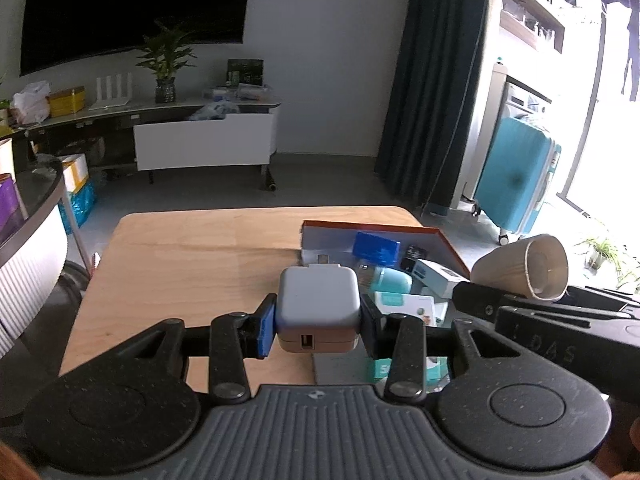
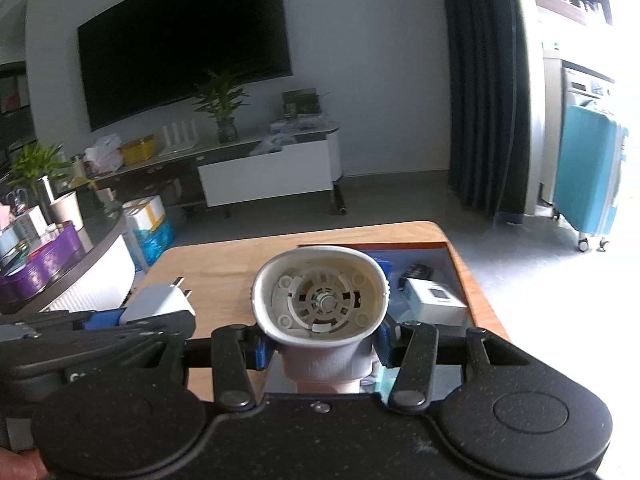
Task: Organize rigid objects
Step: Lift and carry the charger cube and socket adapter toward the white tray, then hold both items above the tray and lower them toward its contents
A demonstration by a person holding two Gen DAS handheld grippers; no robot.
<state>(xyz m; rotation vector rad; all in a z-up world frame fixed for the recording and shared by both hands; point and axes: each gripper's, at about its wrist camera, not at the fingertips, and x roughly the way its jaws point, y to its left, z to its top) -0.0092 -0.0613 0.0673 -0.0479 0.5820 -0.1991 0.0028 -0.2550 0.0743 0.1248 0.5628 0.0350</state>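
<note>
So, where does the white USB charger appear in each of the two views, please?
Left wrist view: the white USB charger is at centre, clamped in the left claw, its plug pointing to the orange-rimmed box.
Right wrist view: the charger is at the left edge, low, above the wooden table.
Shared landmark: the teal suitcase, at the right in both.

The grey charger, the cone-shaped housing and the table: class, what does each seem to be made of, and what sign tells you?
Grey charger: probably moulded plastic, matte, with rounded corners and a seam above its tan base.
Cone-shaped housing: likely cream plastic, with moulded ribs and screw bosses inside.
Table: wood or wood-look veneer, pale with visible grain and a smooth finish.
</note>
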